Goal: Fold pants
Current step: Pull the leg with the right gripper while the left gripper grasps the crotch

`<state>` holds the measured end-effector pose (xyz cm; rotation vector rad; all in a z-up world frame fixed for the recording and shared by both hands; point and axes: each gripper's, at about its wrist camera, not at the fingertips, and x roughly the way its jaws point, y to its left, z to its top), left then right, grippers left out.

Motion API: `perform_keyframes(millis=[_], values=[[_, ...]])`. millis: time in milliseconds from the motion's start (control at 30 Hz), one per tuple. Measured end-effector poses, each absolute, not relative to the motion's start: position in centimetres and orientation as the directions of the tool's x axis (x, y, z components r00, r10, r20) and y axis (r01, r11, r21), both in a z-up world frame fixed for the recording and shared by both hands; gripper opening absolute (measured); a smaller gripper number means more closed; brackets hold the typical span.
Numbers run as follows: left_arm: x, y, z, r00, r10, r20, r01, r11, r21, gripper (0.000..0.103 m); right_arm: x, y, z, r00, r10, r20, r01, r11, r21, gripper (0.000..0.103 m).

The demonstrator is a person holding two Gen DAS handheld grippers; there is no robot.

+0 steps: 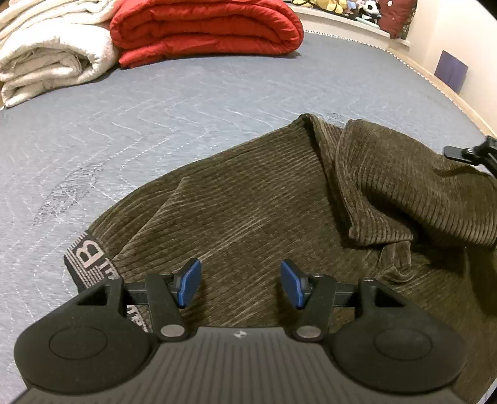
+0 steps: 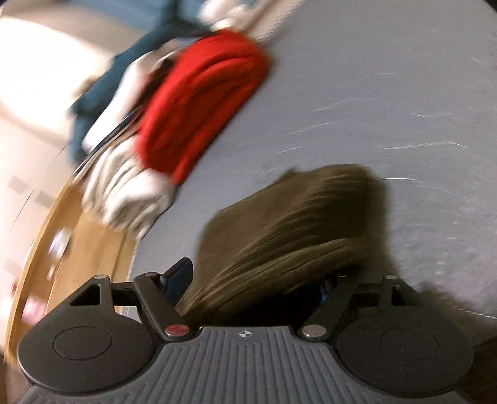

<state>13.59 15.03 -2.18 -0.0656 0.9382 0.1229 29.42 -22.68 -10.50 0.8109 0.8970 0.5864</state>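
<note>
Olive-brown corduroy pants [image 1: 264, 211] lie on the grey quilted bed [image 1: 155, 108], their patterned waistband [image 1: 87, 258] with a large letter at the near left. A leg is doubled over in a loose hump [image 1: 403, 174] on the right. My left gripper [image 1: 240, 281] hovers over the pants, its blue pads [image 1: 189, 279] apart with nothing between them. The right wrist view is blurred. There my right gripper [image 2: 254, 273] stands wide with a fold of the pants [image 2: 295, 223] lying between the jaws. One finger [image 2: 180, 273] shows clear of the cloth and the other is hidden by it.
A folded red quilt [image 1: 205, 31] and a cream blanket [image 1: 46, 56] sit at the far side of the bed. Plush toys [image 1: 357, 7] line a ledge beyond. A wooden floor [image 2: 77, 248] shows past the bed's edge. A black part of the other gripper [image 1: 475, 152] enters at the right.
</note>
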Motion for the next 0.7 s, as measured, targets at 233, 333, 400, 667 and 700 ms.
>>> perform_keyframes(millis=[233, 333, 400, 667, 700], values=[[14.7, 13.7, -2.1, 0.591, 0.079, -0.802, -0.141, 0.990, -0.006, 0.062, 30.7, -22.3, -12.2, 0.572, 0.685, -0.451, -0.020, 0.562, 0.827, 0.053], [15.3, 13.1, -2.1, 0.599, 0.074, -0.797, -0.139, 0.990, -0.012, 0.062, 30.7, -22.4, -10.9, 0.595, 0.683, -0.424, -0.084, 0.577, 0.812, 0.020], [15.8, 12.8, -2.1, 0.601, 0.076, -0.796, -0.143, 0.990, -0.014, 0.062, 30.2, -22.6, -8.7, 0.612, 0.698, -0.372, -0.191, 0.587, 0.787, 0.009], [17.4, 11.1, -2.4, 0.613, 0.063, -0.787, -0.128, 0.992, -0.020, 0.062, 24.8, -28.8, 0.8, 0.842, 0.535, 0.061, -0.429, 0.598, 0.677, 0.006], [17.5, 10.6, -2.4, 0.620, 0.057, -0.782, -0.118, 0.993, -0.022, 0.062, 24.2, -30.8, 1.0, 0.906, 0.416, 0.085, -0.361, 0.651, 0.667, 0.006]])
